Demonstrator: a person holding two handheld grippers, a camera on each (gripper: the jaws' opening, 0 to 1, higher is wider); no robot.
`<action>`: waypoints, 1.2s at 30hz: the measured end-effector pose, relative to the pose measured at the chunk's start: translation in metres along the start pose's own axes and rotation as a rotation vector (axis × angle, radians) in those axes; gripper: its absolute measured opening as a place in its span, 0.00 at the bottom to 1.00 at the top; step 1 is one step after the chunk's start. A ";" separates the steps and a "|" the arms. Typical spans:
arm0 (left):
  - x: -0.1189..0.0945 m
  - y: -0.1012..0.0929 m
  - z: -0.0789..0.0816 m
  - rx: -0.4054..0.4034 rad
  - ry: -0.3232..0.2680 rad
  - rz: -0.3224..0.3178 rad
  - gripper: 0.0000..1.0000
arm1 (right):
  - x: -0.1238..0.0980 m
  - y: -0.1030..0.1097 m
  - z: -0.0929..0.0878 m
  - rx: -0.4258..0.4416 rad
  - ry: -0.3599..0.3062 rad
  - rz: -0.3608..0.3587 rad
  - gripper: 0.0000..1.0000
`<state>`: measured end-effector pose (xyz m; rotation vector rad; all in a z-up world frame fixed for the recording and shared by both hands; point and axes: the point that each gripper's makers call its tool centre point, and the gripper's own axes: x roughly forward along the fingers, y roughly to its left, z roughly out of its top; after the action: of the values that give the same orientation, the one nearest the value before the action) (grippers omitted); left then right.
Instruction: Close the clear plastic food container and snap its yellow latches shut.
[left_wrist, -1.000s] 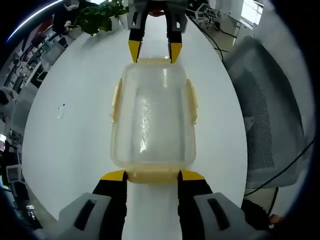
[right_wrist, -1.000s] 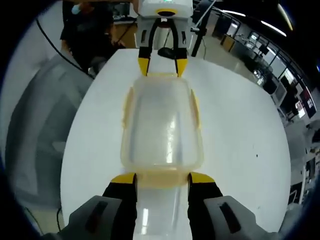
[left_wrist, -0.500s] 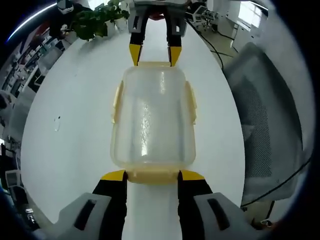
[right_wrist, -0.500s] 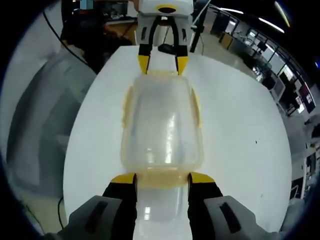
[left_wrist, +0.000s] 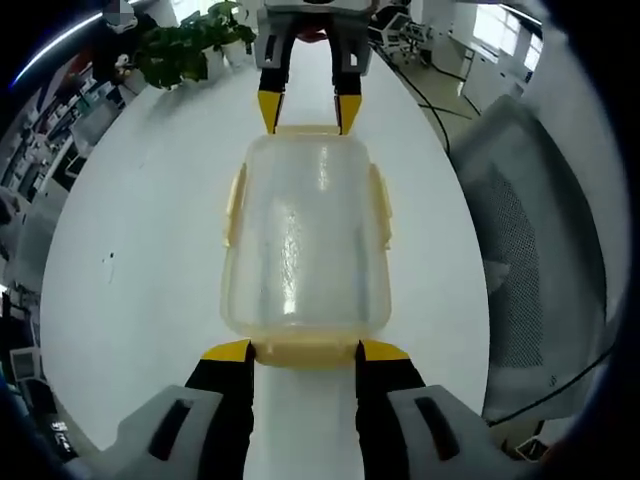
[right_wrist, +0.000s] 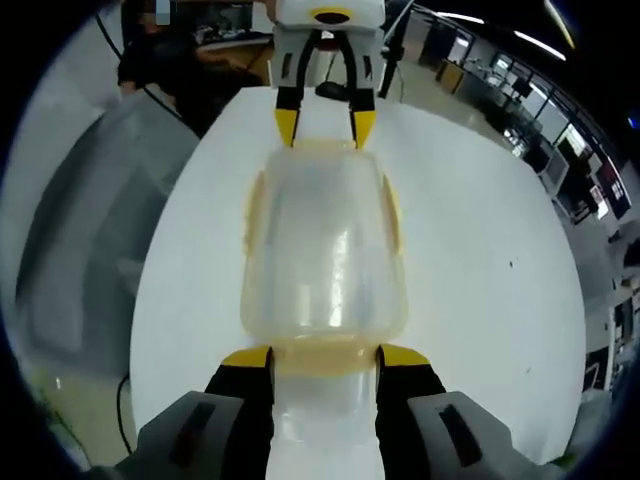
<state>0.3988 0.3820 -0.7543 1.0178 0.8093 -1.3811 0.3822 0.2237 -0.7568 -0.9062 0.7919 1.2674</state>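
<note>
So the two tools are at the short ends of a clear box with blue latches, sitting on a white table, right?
Nearly. The latches are yellow, not blue, as the left gripper view shows. The rest holds: the left tool and the right tool are at the short ends of the clear box on the white table.

The container (left_wrist: 305, 240) lies lengthwise between the two grippers, blocking the straight path from one to the other. The left gripper (left_wrist: 305, 352) has its jaws spread at one short end, the right gripper (right_wrist: 325, 358) at the opposite end. Bare white table (left_wrist: 140, 260) runs along both long sides, open for passage. A grey mesh chair (left_wrist: 530, 250) stands close beside one table edge, and a potted plant (left_wrist: 185, 45) crowds the far end.
</note>
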 end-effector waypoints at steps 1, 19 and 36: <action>0.001 0.000 0.002 0.001 -0.001 0.000 0.38 | -0.001 0.000 -0.001 0.000 0.000 0.000 0.38; 0.018 0.002 0.035 0.017 -0.026 -0.017 0.38 | -0.016 0.003 -0.035 0.029 0.017 0.005 0.38; 0.031 0.005 0.067 0.036 -0.044 -0.031 0.38 | -0.027 0.003 -0.068 0.059 0.026 0.009 0.38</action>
<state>0.3979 0.3084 -0.7575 1.0026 0.7726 -1.4449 0.3755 0.1505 -0.7631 -0.8739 0.8508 1.2364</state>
